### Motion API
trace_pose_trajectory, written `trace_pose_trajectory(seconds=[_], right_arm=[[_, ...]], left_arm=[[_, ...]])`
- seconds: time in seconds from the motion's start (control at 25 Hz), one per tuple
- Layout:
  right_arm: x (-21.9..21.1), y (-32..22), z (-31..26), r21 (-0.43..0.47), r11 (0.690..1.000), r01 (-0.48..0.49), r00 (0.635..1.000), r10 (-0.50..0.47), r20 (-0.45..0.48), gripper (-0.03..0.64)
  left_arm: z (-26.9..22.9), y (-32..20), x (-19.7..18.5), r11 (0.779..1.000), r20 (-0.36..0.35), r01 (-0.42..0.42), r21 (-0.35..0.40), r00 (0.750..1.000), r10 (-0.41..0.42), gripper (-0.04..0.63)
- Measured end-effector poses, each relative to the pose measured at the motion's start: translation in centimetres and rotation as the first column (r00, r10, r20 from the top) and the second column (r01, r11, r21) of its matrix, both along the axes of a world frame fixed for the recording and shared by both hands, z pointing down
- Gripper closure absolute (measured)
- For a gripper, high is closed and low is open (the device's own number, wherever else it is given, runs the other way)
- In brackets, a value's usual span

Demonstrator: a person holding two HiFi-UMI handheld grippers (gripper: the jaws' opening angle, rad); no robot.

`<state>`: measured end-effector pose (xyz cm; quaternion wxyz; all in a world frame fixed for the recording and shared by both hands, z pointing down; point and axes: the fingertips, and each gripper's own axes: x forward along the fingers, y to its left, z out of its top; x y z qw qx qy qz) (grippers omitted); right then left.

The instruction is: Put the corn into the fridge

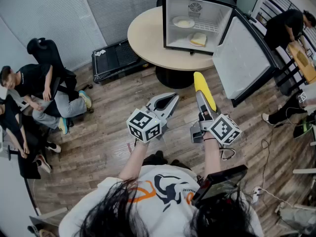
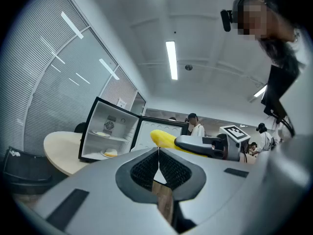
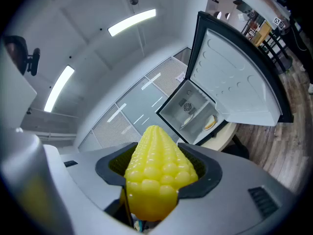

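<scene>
A yellow corn cob [image 1: 204,90] [image 3: 159,168] sticks out forward from my right gripper [image 1: 203,104], whose jaws are shut on it. The small fridge [image 1: 196,24] stands on a round table with its door [image 1: 241,58] swung wide to the right; it is ahead of both grippers. Inside, a plate [image 1: 183,22] lies on the upper shelf and a pale food item [image 1: 198,39] on the lower one. My left gripper [image 1: 168,103] [image 2: 158,153] hovers level beside the right one, shut with nothing in it. The corn [image 2: 166,139] shows in the left gripper view too.
The round beige table [image 1: 145,38] carries the fridge. Seated people [image 1: 44,90] and office chairs are at the left, another person [image 1: 289,26] at the far right by a rack. A black case [image 1: 116,58] lies on the wooden floor by the window blinds.
</scene>
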<state>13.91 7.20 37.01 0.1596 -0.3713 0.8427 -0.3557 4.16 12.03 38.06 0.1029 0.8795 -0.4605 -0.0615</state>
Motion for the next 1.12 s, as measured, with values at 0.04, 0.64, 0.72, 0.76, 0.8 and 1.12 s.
trace_pose_trajectory(seconds=[0.04, 0.64, 0.72, 0.76, 0.8, 1.12], right_arm=[[0.1, 0.3, 0.5, 0.000, 1.000, 0.004, 1.000, -0.004, -0.007, 0.357], [2.0, 2.3, 1.9, 0.042, 0.997, -0.070, 0.988, 0.076, -0.136, 0.357], [1.8, 2.4, 2.2, 0.044, 0.996, -0.077, 0.983, 0.083, -0.161, 0.357], [1.6, 2.4, 2.3, 0.044, 0.996, -0.081, 0.982, 0.087, -0.169, 0.357], [1.5, 2.4, 2.5, 0.043, 0.996, -0.084, 0.980, 0.090, -0.176, 0.357], [-0.3, 1.9, 3.5, 0.037, 0.994, -0.102, 0.973, 0.107, -0.206, 0.357]], left_arm=[[0.0, 0.0, 0.4, 1.000, -0.006, -0.001, -0.002, 1.000, 0.001, 0.583], [0.5, 1.6, 2.9, 0.999, 0.003, -0.032, -0.014, 0.999, 0.032, 0.583], [0.7, 1.6, 2.8, 0.999, 0.011, -0.034, -0.016, 0.999, 0.034, 0.583], [0.7, 1.5, 2.7, 0.999, 0.015, -0.035, -0.016, 0.999, 0.035, 0.583], [0.7, 1.5, 2.5, 0.999, 0.018, -0.037, -0.016, 0.999, 0.037, 0.583], [1.0, 0.7, 0.4, 0.999, 0.023, -0.052, -0.013, 0.998, 0.052, 0.583]])
